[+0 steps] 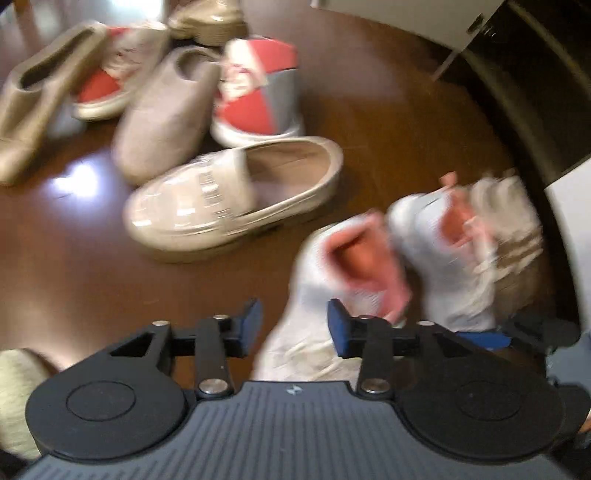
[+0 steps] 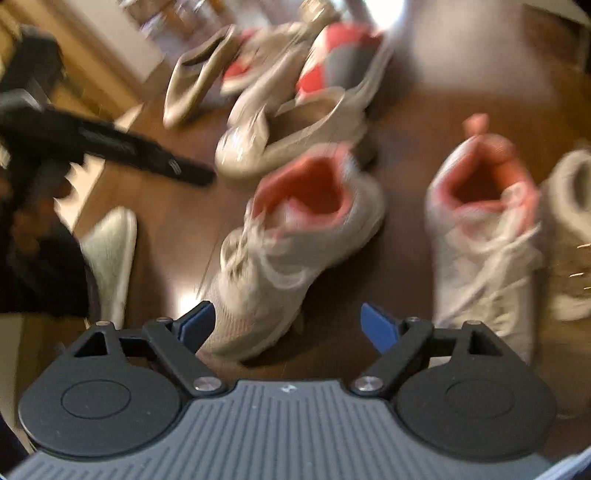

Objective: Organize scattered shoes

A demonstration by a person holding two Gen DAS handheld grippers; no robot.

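Observation:
Shoes lie scattered on a dark wooden floor (image 1: 388,122). Two white sneakers with pink linings sit closest: one (image 1: 332,266) runs under my left gripper (image 1: 295,325), whose blue pads stand apart on either side of its front without pressing it. The other sneaker (image 1: 443,251) lies just to the right. In the right wrist view the same pair appears, the left one (image 2: 295,236) with its toe between the widely open pads of my right gripper (image 2: 288,325), untouched. The second sneaker (image 2: 487,236) stands to the right of that gripper.
Farther off lie a glossy beige loafer (image 1: 236,195), a taupe slip-on (image 1: 166,114), two red, grey and white sneakers (image 1: 258,96), and a beige flat (image 1: 40,92). A pale knit shoe (image 2: 110,258) sits at the left. White furniture (image 1: 424,18) borders the floor's far right.

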